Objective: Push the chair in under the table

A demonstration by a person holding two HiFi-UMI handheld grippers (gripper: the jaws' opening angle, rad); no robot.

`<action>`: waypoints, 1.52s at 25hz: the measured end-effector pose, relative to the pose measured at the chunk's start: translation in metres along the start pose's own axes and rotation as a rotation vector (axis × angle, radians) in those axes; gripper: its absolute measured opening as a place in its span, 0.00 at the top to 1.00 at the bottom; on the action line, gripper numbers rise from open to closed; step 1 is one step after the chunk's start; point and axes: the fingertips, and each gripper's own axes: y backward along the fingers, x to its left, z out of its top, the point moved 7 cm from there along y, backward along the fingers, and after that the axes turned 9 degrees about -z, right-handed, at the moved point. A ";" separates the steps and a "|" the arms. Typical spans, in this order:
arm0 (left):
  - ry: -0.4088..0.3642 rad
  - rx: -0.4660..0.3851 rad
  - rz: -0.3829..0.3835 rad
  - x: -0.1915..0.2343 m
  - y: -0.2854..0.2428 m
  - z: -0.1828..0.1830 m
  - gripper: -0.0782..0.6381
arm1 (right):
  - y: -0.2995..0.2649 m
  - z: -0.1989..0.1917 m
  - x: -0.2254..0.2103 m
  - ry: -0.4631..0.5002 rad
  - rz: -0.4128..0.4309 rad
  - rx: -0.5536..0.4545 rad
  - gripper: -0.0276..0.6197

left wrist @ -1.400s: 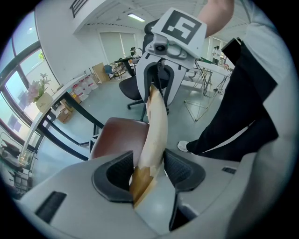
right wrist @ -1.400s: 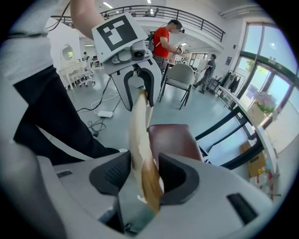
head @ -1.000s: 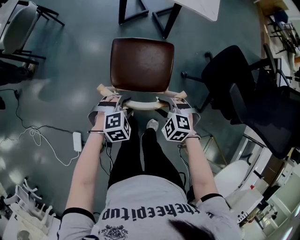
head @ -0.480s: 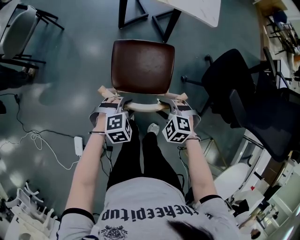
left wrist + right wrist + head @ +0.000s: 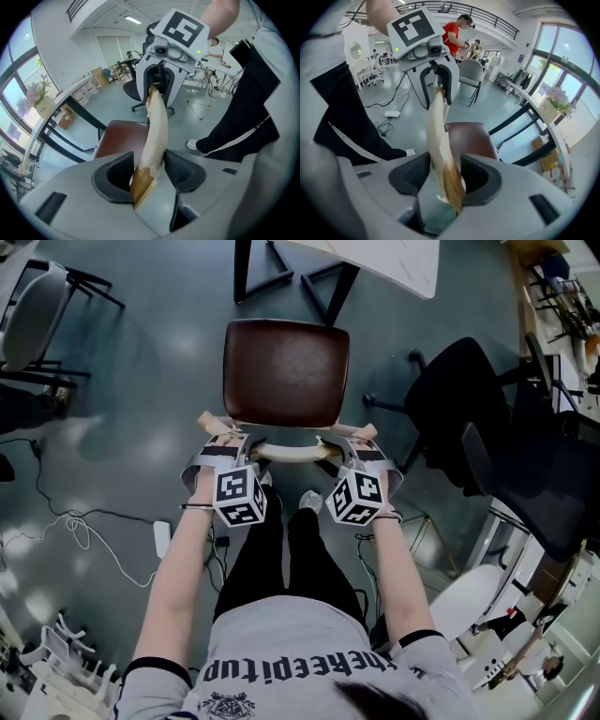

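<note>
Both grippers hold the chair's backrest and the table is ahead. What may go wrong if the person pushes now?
1. The left gripper and right gripper pinch only the thin curved backrest near its ends; a hard push may make the jaws slip off.
2. The black legs of the table stand right ahead of the brown seat, which may strike them if pushed askew.

Grey black-lettered T-shirt, black trousers, white shoe; the grey left claw and right claw carry marker cubes.

Glossy grey floor, brown-seated chair on it, white power strip, black office chair
</note>
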 end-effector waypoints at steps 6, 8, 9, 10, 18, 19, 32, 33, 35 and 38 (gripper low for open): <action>-0.017 -0.005 0.004 0.031 0.004 -0.006 0.60 | -0.013 0.010 -0.025 -0.015 -0.033 0.018 0.63; -0.025 -0.007 0.006 0.040 0.004 -0.008 0.60 | -0.017 0.012 -0.031 -0.019 -0.040 0.023 0.63; -0.029 -0.008 0.006 0.043 0.005 -0.008 0.60 | -0.019 0.013 -0.034 -0.021 -0.042 0.026 0.63; -0.033 -0.011 0.006 0.047 0.005 -0.009 0.60 | -0.021 0.014 -0.037 -0.023 -0.044 0.027 0.63; -0.063 -0.024 0.011 0.071 0.008 -0.013 0.60 | -0.032 0.021 -0.057 -0.033 -0.070 0.043 0.63; -0.064 -0.024 0.009 0.074 0.008 -0.013 0.60 | -0.033 0.021 -0.059 -0.034 -0.074 0.044 0.63; -0.064 -0.017 0.000 0.095 0.006 -0.012 0.60 | -0.043 0.021 -0.079 -0.007 -0.059 0.021 0.62; -0.061 -0.015 -0.003 0.096 0.006 -0.012 0.60 | -0.043 0.020 -0.079 -0.004 -0.056 0.019 0.62; -0.058 -0.012 -0.006 0.096 0.006 -0.011 0.60 | -0.043 0.020 -0.080 0.000 -0.052 0.017 0.62; -0.055 -0.009 -0.007 0.096 0.005 -0.011 0.60 | -0.044 0.019 -0.079 0.004 -0.047 0.014 0.62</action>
